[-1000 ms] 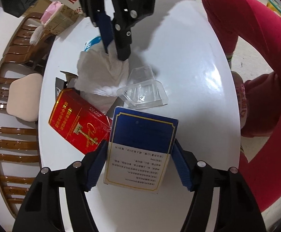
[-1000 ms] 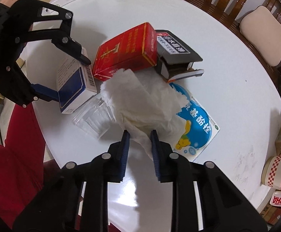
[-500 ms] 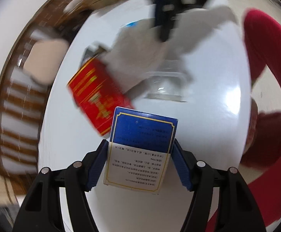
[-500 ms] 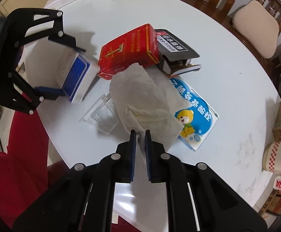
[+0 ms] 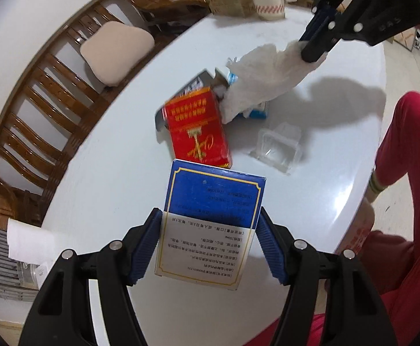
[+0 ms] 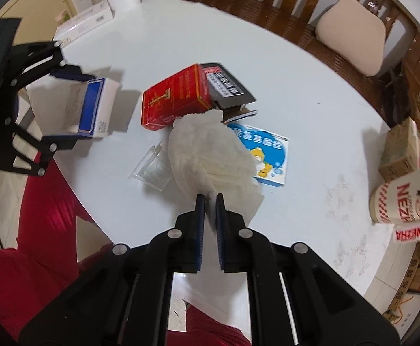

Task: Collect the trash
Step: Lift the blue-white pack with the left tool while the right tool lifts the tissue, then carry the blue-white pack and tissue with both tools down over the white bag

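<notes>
My left gripper (image 5: 210,245) is shut on a blue and white carton (image 5: 213,225), held above the round white table (image 5: 109,178); in the right wrist view that carton (image 6: 90,109) hangs at the left in the same gripper (image 6: 65,103). The right gripper (image 6: 209,201) is shut on a crumpled white tissue (image 6: 210,155), which is partly lifted and drapes down to the table. In the left wrist view the tissue (image 5: 262,77) hangs from the right gripper (image 5: 313,49) at the upper right. On the table lie a red carton (image 6: 175,98), a dark box (image 6: 227,89), a blue packet (image 6: 264,152) and a clear plastic tray (image 6: 152,170).
Wooden chairs with a beige cushion (image 6: 351,31) ring the table's far side. A paper cup printed NEZHA (image 6: 406,199) and cardboard boxes (image 6: 400,150) stand at the right. A person's red trouser legs (image 6: 37,216) are close to the table's near edge.
The right gripper's jaws closed on the tissue and lifted it. The left gripper rose and rolled with the blue carton, so the table now looks turned in its view.
</notes>
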`<state>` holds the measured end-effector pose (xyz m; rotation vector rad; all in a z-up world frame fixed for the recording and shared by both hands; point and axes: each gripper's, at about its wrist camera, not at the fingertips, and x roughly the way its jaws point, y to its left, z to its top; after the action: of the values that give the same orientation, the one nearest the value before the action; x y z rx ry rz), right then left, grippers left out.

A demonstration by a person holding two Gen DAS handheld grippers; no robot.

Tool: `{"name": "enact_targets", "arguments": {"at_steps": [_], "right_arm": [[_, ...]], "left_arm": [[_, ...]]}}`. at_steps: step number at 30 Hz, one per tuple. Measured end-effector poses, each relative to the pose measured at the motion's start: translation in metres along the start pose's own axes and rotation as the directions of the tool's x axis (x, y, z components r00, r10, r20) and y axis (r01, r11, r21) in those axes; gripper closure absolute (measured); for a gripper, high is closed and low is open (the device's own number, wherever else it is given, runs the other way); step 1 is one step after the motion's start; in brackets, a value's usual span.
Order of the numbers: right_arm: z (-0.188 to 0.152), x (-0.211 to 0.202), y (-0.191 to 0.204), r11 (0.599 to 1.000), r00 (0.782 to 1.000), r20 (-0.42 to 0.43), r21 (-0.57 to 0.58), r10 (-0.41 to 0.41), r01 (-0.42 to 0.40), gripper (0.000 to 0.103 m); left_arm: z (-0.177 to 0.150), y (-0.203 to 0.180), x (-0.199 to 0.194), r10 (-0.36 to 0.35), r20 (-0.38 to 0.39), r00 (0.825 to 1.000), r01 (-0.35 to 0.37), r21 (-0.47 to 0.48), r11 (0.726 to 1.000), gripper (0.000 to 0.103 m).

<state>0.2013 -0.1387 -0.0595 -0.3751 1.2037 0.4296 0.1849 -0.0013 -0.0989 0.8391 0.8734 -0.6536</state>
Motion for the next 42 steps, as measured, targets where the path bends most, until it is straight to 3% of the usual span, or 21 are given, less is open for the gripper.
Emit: {"name": "enact_targets", "arguments": {"at_steps": [11,16,26,34,42], "right_arm": [[-0.019,-0.055,0.0,0.996,0.993,0.106,0.085,-0.047,0.038,0.097],[-0.027,-0.08,0.006,0.994,0.988,0.141,0.095,-0.066,0.052,0.097],[-0.053,-0.113,0.031,0.995,0.978,0.191,0.074,-0.086,0.073,0.097],[-0.08,-0.124,0.062,0.998,0.979,0.195,0.026,-0.058,0.054,0.097],[-0.11,-0.131,0.086,0.999,0.98,0.19,0.005,-0.053,0.053,0.097]], "left_arm": [[0.009,-0.001,-0.039,0.008,0.057,0.998,0.001,-0.147,0.989,0.039],[0.016,0.006,-0.056,-0.004,0.056,0.998,0.018,-0.259,0.966,0.039],[0.013,-0.016,-0.091,0.022,0.067,0.998,0.0,-0.309,0.951,0.039],[0.005,-0.039,-0.111,0.032,0.071,0.997,-0.004,-0.365,0.931,0.039],[-0.003,-0.074,-0.115,0.027,0.068,0.997,-0.002,-0.347,0.938,0.039]]}}
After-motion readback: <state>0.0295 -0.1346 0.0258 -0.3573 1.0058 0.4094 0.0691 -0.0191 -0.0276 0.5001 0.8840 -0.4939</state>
